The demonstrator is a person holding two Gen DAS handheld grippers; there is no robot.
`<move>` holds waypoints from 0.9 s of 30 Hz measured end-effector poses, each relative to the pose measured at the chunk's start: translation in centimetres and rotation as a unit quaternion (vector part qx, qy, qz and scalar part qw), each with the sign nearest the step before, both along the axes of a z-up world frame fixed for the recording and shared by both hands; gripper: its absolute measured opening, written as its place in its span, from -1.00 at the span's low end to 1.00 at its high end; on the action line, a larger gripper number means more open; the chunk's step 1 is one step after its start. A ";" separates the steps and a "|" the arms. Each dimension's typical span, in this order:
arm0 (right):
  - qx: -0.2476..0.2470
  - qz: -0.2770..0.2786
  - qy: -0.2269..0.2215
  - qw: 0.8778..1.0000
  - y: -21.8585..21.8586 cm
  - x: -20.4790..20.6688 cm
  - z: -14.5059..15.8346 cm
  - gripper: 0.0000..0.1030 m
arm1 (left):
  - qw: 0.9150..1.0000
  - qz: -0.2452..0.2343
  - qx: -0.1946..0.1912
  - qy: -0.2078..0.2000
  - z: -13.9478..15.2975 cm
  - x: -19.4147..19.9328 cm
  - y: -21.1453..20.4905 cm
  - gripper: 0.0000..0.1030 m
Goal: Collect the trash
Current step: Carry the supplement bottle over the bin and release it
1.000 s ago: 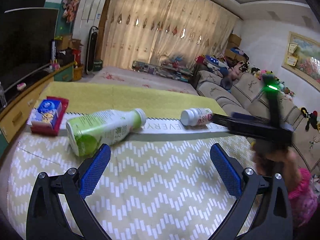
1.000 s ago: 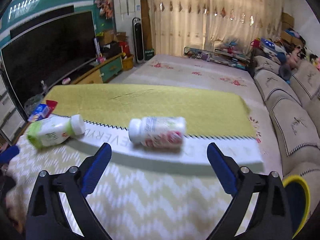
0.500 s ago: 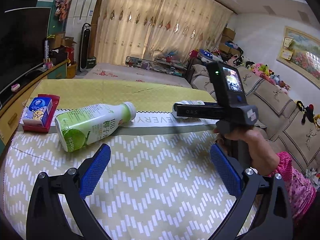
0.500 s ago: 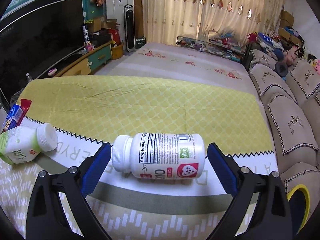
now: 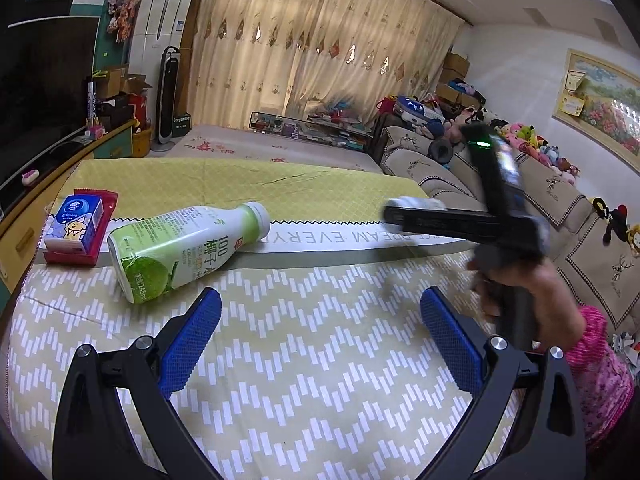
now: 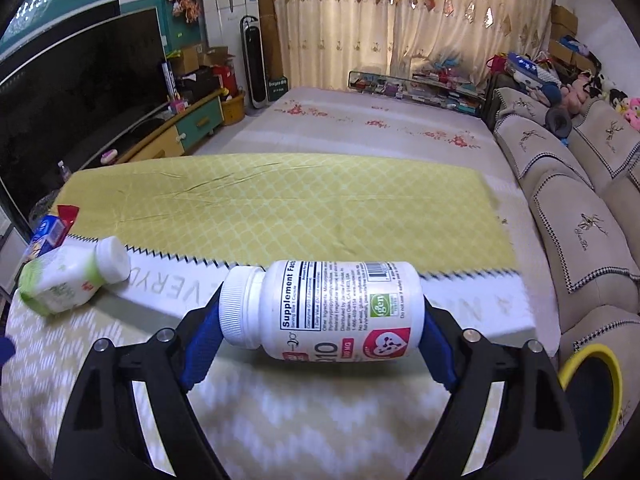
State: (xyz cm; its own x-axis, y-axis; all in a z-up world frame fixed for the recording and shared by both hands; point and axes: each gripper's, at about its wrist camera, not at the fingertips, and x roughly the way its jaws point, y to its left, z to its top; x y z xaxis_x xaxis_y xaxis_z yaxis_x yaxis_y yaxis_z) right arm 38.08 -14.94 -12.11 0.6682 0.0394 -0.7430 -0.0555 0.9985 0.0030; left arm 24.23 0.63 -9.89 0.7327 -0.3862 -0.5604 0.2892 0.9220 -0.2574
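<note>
On the cloth-covered table (image 6: 320,208), the right gripper (image 6: 320,332) is closing end to end on a white supplement bottle (image 6: 320,312) lying on its side, while the left gripper (image 5: 320,336) hangs wide and empty, a green drink bottle (image 5: 184,248) and a tissue pack (image 5: 78,220) lying beyond it to the left.

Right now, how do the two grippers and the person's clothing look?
Both the left gripper and the right gripper have black frames with silver bolts and blue textured pads. The right one's body shows a small green light. A pink patterned sleeve covers the arm.
</note>
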 end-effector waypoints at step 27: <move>0.054 -0.294 -0.002 0.954 -27.0 -18.8 -3.5 0.65 | 1.000 0.001 0.011 0.014 -0.7 0.4 -0.3 0.90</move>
State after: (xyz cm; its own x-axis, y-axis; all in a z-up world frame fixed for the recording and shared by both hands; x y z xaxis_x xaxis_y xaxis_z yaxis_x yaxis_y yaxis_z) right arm 19.30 -41.95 -15.58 0.6008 -0.2666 -0.7536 0.5139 0.8510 0.1086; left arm 24.63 0.37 -10.54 0.7180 -0.3718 -0.5884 0.2799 0.9283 -0.2449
